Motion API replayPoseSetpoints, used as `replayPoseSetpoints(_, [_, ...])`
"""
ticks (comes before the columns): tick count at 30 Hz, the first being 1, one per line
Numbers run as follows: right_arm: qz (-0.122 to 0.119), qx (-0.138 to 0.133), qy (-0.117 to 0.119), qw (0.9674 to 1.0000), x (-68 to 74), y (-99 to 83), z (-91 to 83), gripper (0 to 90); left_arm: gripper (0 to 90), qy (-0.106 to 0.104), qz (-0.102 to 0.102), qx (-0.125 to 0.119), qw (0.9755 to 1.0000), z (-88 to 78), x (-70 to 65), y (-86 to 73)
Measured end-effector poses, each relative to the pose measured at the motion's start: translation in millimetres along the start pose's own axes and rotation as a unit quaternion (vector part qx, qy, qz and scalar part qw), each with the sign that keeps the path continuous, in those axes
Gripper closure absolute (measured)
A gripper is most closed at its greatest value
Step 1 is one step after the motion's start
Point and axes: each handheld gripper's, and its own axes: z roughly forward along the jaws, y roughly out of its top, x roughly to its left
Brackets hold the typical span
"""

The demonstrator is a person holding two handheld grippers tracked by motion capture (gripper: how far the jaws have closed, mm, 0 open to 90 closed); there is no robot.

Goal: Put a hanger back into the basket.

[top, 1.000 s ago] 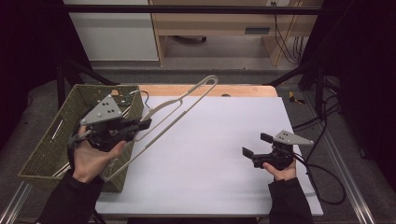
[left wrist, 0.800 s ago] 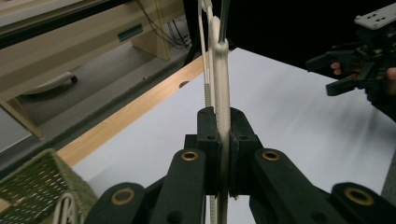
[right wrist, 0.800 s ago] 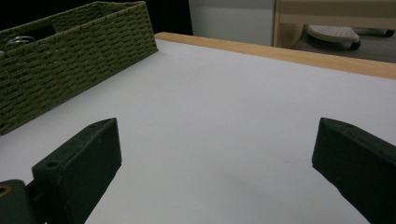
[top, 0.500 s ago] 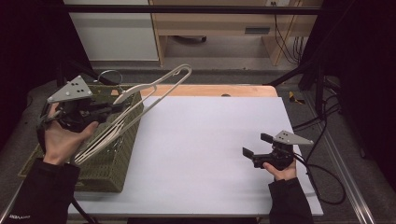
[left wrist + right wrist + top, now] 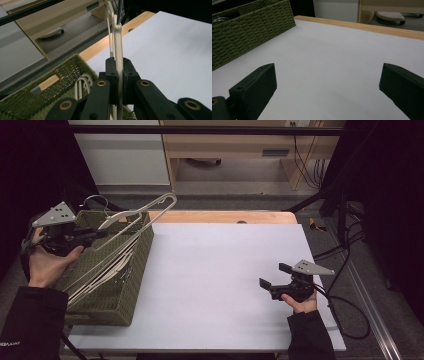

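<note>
A cream clothes hanger [image 5: 140, 210] hangs slanted over the green woven basket [image 5: 105, 302] at the table's left edge. My left gripper [image 5: 97, 234] is shut on one arm of it, above the basket's far left side. The left gripper view shows the hanger [image 5: 119, 42] pinched between the jaws of the left gripper [image 5: 119, 67], with its far end reaching toward the table's back edge. Several more pale hangers [image 5: 107, 270] lie inside the basket. My right gripper [image 5: 275, 275] rests low over the table at the right, open with nothing in it [image 5: 327, 82].
The white tabletop [image 5: 225, 270] spreads between basket and right gripper, with a wooden strip [image 5: 225, 216] along its back edge. In the right gripper view the basket wall [image 5: 249, 32] stands at the far left. Cables [image 5: 345, 250] trail off the table's right side.
My left gripper has carried the hanger leftward, from over the table's left part to above the basket. The right gripper has stayed still.
</note>
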Motion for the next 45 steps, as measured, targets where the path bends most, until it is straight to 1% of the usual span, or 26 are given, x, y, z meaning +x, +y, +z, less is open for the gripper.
replayPoseSetpoints(5, [0.000, 0.000, -0.001, 1.0000, -0.3, -0.1, -0.1, 1.5, 85.5, 0.010, -0.002, -0.002, 0.9999, -2.9, 14.3, -15.5])
replayPoseSetpoints(6, [0.001, 0.001, 0.000, 1.0000, -0.3, -0.1, -0.1, 1.5, 85.5, 0.013, -0.007, -0.002, 0.9999, -3.8, 18.0, -19.6])
replayPoseSetpoints(8, [-0.001, 0.002, -0.001, 1.0000, -0.4, -0.5, 0.3, 1.5, 85.5, 0.019, -0.011, 0.001, 0.9998, -5.0, 23.0, -25.1])
replayPoseSetpoints(9, [-0.004, 0.003, 0.000, 1.0000, -0.7, -0.7, 0.4, 1.5, 85.5, 0.022, -0.010, 0.007, 0.9997, -5.7, 26.4, -28.3])
replayPoseSetpoints(10, [-0.004, 0.003, 0.000, 1.0000, -0.6, -0.7, 0.4, 1.5, 85.5, 0.029, -0.016, 0.008, 0.9994, -5.6, 30.1, -33.4])
replayPoseSetpoints(11, [-0.003, 0.003, 0.001, 1.0000, -0.5, -0.6, 0.4, 1.5, 85.5, 0.031, -0.016, 0.011, 0.9993, -5.9, 32.7, -36.9])
replayPoseSetpoints(12, [-0.001, 0.002, 0.000, 1.0000, -0.3, -0.5, 0.3, 1.5, 85.5, 0.038, -0.016, 0.008, 0.9991, -5.3, 35.1, -39.3])
replayPoseSetpoints(14, [-0.001, 0.002, -0.001, 1.0000, -0.5, -0.5, 0.2, 1.5, 85.5, 0.042, -0.018, 0.010, 0.9989, -5.4, 40.0, -46.6])
replayPoseSetpoints(15, [-0.001, 0.002, -0.001, 1.0000, -0.6, -0.6, 0.4, 1.5, 85.5, 0.045, -0.015, 0.012, 0.9988, -5.6, 42.4, -50.1])
replayPoseSetpoints(17, [-0.002, 0.003, 0.002, 1.0000, -0.7, -0.8, 0.5, 1.6, 85.5, 0.043, -0.021, 0.016, 0.9987, -5.8, 45.0, -56.9])
replayPoseSetpoints(18, [0.001, 0.004, -0.001, 1.0000, -0.2, -0.9, 1.2, 1.6, 85.5, 0.043, -0.023, 0.017, 0.9987, -6.0, 46.8, -60.7])
replayPoseSetpoints(21, [0.001, 0.005, 0.000, 1.0000, -0.1, -1.1, 1.7, 1.6, 85.5, 0.047, -0.022, 0.027, 0.9983, -7.0, 51.1, -70.6])
replayPoseSetpoints(25, [0.001, 0.005, -0.001, 1.0000, -0.2, -1.0, 1.5, 1.5, 85.5, 0.053, -0.013, 0.048, 0.9974, -6.5, 52.3, -80.8])
replayPoseSetpoints(27, [-0.001, 0.006, 0.002, 1.0000, -0.5, -1.3, 1.6, 1.6, 85.5, 0.056, -0.009, 0.061, 0.9965, -3.1, 50.9, -85.6])
replayPoseSetpoints(30, [0.000, 0.006, 0.001, 1.0000, 0.0, -1.6, 2.8, 1.6, 85.5, 0.062, -0.006, 0.076, 0.9952, 4.1, 48.2, -93.8])
replayPoseSetpoints(32, [0.001, 0.007, 0.001, 1.0000, 0.2, -1.7, 2.8, 1.6, 85.5, 0.062, -0.006, 0.079, 0.9949, 9.9, 46.0, -100.2])
replayPoseSetpoints(35, [0.003, 0.008, 0.003, 1.0000, 0.6, -1.8, 3.1, 1.6, 85.5, 0.065, -0.010, 0.085, 0.9942, 20.0, 42.2, -110.3])
replayPoseSetpoints(38, [0.000, 0.009, 0.001, 1.0000, 0.3, -2.1, 3.7, 1.6, 85.5, 0.066, -0.012, 0.094, 0.9933, 28.9, 39.4, -120.5])
replayPoseSetpoints(39, [-0.002, 0.010, 0.002, 0.9999, 0.1, -2.3, 3.6, 1.7, 85.5, 0.068, -0.016, 0.095, 0.9930, 31.2, 38.6, -123.7])
replayPoseSetpoints(40, [-0.002, 0.010, 0.002, 0.9999, 0.2, -2.3, 3.7, 1.8, 85.5, 0.067, -0.023, 0.097, 0.9928, 33.5, 37.8, -127.6])
replayPoseSetpoints(44, [0.000, 0.009, 0.001, 1.0000, 0.5, -2.2, 3.7, 1.9, 84.9, 0.065, -0.035, 0.102, 0.9921, 35.6, 35.8, -136.2])
replayPoseSetpoints(45, [0.000, 0.009, 0.001, 1.0000, 0.5, -2.2, 3.7, 1.8, 84.5, 0.063, -0.037, 0.107, 0.9916, 36.0, 35.1, -137.4])
